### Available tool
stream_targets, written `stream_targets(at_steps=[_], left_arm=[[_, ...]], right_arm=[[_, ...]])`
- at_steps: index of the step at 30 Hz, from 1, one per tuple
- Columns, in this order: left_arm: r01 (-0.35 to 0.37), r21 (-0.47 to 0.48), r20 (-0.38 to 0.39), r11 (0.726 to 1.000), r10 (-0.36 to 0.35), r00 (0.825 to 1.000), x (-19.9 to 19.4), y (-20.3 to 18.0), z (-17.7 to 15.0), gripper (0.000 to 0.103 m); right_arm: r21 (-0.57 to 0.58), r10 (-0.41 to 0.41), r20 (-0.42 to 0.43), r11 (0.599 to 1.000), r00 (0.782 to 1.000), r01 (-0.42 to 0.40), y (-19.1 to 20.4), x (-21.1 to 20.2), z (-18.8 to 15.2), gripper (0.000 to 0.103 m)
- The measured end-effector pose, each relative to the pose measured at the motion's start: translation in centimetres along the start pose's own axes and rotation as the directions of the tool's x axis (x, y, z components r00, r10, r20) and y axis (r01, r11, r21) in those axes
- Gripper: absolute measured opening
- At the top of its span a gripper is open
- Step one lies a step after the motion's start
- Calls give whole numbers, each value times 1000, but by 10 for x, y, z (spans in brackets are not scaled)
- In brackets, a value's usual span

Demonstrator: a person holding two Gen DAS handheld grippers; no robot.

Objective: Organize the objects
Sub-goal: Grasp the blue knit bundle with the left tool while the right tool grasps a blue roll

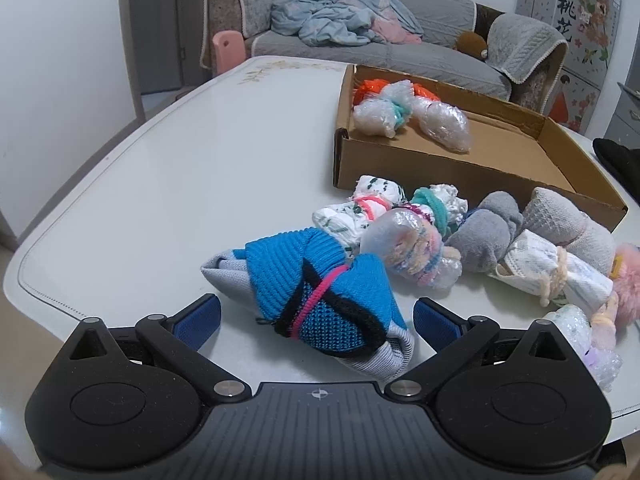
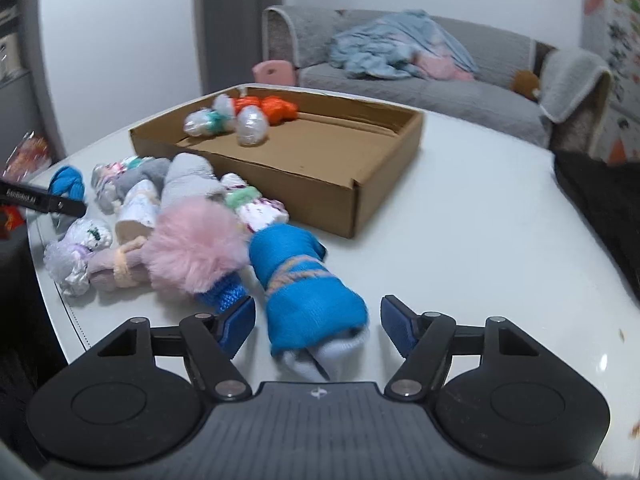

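Note:
My left gripper (image 1: pixel 318 322) is open around a blue and grey knit bundle (image 1: pixel 320 304) tied with a pink band. The bundle lies on the white table (image 1: pixel 180 184), and both blue pads stand just clear of it. My right gripper (image 2: pixel 318 326) is open around another blue bundle (image 2: pixel 308 296) with a white sock end; a narrow gap shows at each pad. A pile of tied cloth and plastic-wrapped bundles (image 1: pixel 500 240) (image 2: pixel 160 216) lies in front of an open cardboard box (image 1: pixel 440 168) (image 2: pixel 288 188). The box holds an orange bundle (image 2: pixel 276 108) and two plastic-wrapped ones (image 1: pixel 400 116).
A fluffy pink bundle (image 2: pixel 196 248) touches the left side of the right gripper's bundle. A dark cloth (image 2: pixel 600 208) lies on the table's right side. Behind the table stand a grey sofa (image 1: pixel 380 56) with a crumpled blanket and a pink chair back (image 1: pixel 228 48). The table's rounded edge runs close on the left.

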State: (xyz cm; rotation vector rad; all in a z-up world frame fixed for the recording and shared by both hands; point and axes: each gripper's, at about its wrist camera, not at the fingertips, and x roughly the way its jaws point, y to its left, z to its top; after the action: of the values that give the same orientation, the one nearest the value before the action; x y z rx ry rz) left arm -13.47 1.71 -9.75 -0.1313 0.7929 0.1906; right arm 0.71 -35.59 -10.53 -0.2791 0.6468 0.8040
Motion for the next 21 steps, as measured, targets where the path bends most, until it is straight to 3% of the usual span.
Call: stream_targets(at_steps=[3,11,13,16,21], left_arm=[[-11,-5,10,1000,11,1000,2,-1,0,102],[-15,-28,67,1000,17,998,7,2,0,102],[-17,-6,86,1000,17,996,7,2,-1,90],[-5,1,110,1000,5,994,4,6,-2,83],[31,3,102,1000,-31,994,-2,10,0,79]], right_arm=[[-8,26,-18,1000,1000,-26,-1,11,4,54],[11,29,-4,1000,1000,-29,-4,8,1,48],[14,26,-3,1000,1000,-26,-4,8,0,47],[25,16,4,1000,1000,-16,-3,8,0,46],[54,26,1,998,1000,-26,-7,5,1,45]])
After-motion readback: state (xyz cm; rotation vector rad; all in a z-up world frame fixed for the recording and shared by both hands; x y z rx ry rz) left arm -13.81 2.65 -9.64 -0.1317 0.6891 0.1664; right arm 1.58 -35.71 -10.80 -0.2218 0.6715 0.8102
